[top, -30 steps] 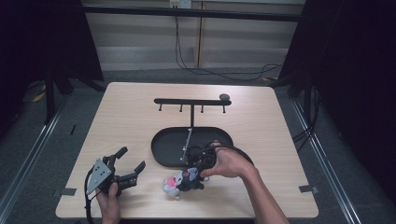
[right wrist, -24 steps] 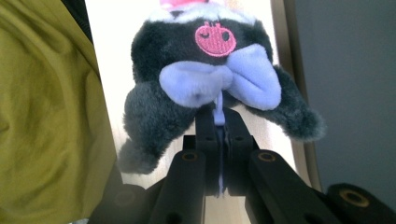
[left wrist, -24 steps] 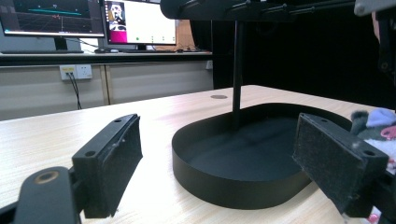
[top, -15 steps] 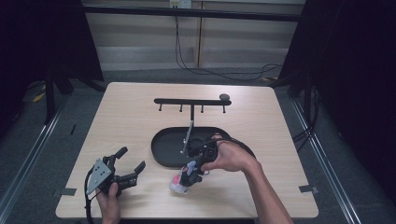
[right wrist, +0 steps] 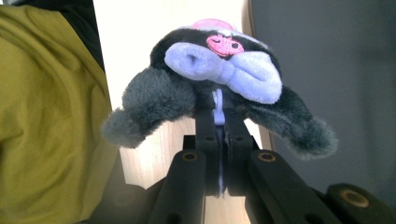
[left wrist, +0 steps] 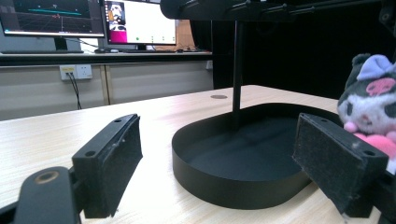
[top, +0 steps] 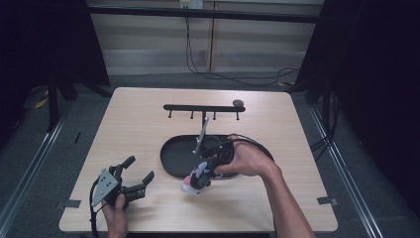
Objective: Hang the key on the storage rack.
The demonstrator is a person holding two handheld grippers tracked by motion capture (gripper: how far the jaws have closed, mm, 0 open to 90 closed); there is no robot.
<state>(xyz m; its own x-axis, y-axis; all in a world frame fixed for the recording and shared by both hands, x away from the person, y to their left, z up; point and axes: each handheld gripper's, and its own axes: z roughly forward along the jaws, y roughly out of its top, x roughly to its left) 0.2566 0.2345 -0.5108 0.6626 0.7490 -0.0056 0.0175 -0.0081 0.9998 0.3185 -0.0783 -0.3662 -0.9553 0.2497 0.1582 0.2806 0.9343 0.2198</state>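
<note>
Black and grey plush makes up the small toy [top: 194, 177] that sits low in the middle of the high view, just below the near rim of the dark oval tray [top: 173, 151] and over the pale wooden table [top: 129, 124]. The right gripper [top: 200, 179] has it: in the right gripper view the two black jaws stand pressed together in the lower middle of the frame, pinching a thin lilac loop [right wrist: 218, 114] that comes off the back of the toy's head [right wrist: 219, 84], so the toy rests right at the jaw tips with its lilac bow and pink patch facing the camera. The right hand [top: 245, 159] reaches in from the lower right.

At the lower left of the high view the left gripper [top: 138, 174] lies low on the table, well apart from the toy, jaws spread wide with nothing between them. In the left gripper view the tray [left wrist: 243, 158] fills the gap between the jaws, the toy [left wrist: 371, 105] shows at the right edge just above the right-hand jaw, and the post of a black hook rack [left wrist: 238, 70] rises from the tray.
</note>
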